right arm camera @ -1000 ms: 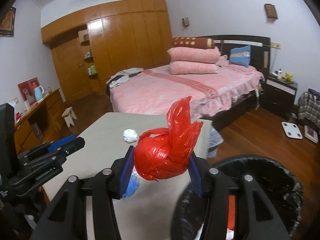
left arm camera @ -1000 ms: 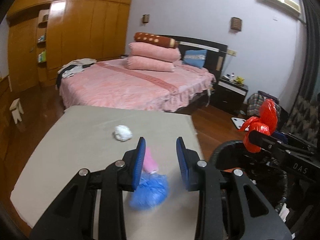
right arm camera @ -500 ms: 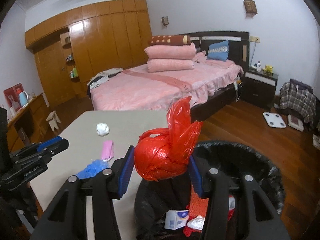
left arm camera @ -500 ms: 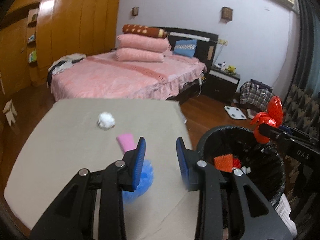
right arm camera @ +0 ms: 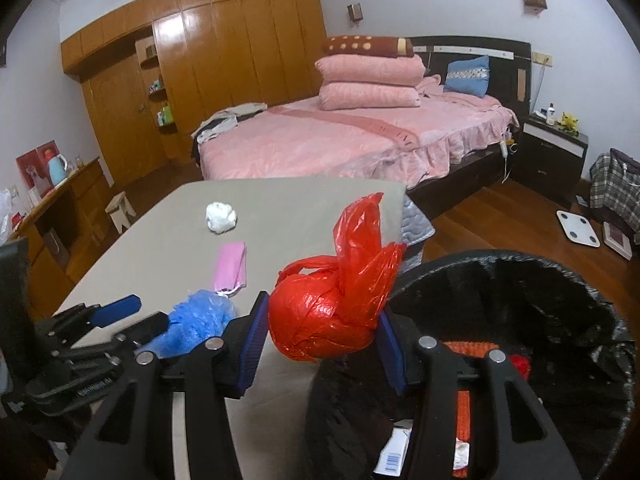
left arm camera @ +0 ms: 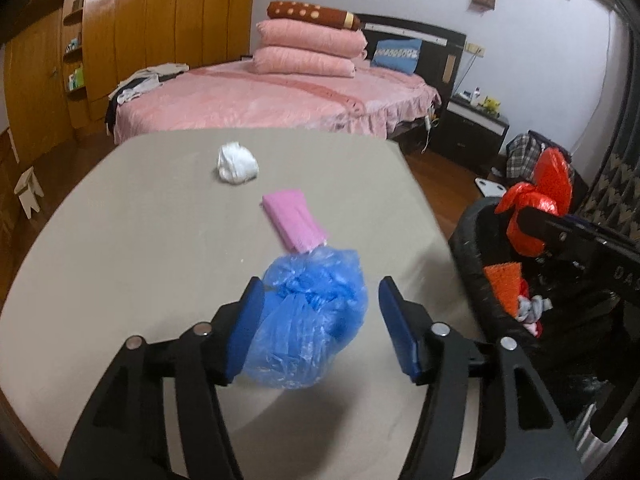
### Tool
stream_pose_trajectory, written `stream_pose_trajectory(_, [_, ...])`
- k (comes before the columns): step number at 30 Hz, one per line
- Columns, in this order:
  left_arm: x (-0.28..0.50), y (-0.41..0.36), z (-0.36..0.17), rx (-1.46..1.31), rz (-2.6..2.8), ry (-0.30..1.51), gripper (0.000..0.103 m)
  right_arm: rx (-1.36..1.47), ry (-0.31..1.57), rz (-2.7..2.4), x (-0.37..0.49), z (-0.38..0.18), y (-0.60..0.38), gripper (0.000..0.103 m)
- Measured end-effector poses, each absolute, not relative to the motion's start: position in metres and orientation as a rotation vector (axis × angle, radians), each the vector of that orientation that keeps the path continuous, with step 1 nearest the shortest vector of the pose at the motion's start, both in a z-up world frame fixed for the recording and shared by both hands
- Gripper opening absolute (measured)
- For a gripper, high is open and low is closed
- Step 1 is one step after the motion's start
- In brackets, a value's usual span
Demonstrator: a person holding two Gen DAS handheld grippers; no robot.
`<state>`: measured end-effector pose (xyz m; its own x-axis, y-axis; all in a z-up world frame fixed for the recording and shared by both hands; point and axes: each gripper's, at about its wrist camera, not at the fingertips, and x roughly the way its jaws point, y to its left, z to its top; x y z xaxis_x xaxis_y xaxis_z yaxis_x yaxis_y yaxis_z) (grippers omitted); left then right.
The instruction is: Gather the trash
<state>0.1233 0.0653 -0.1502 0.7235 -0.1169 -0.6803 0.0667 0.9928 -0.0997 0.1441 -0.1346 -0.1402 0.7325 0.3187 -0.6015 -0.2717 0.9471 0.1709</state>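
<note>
The left claw [left arm camera: 322, 324] has just been opening and stands released around the blue bag [left arm camera: 308, 320] on the surface [left arm camera: 140, 240]. Beyond the bag lie a pink mask [left arm camera: 294, 220], then a white wad [left arm camera: 237, 163]. Beside it, the right claw [right arm camera: 320, 334] grasps a red bag [right arm camera: 336, 304] above the bin [right arm camera: 560, 340].

Pink bed [right arm camera: 340, 140] (w/ stacked pillows [right arm camera: 370, 80]), wood wardrobe [right arm camera: 224, 56].

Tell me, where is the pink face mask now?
In both views the pink face mask lies flat on the table, between the white paper ball and the blue plastic bag.
</note>
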Motion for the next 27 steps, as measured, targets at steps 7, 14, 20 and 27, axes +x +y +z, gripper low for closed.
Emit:
stream_pose_trajectory(7, [0.145, 0.067, -0.178, -0.068, -0.083, 0.832, 0.067, 0.072, 0.718, 0.334, 0.153, -0.154, -0.124, 0.05])
stream_pose_trajectory(14, [0.147, 0.068, -0.177, -0.075, -0.085, 0.838, 0.05, 0.074, 0.719, 0.34, 0.155, -0.153, -0.125, 0.05])
stream_pose_trajectory(20, [0.141, 0.064, -0.16, -0.09, -0.081, 0.8, 0.045, 0.068, 0.685, 0.342, 0.148, -0.14, -0.129, 0.05])
stream_pose_trajectory(27, [0.123, 0.055, -0.109, -0.089, -0.109, 0.689, 0.045, 0.084, 0.616, 0.335, 0.134, -0.109, -0.142, 0.05])
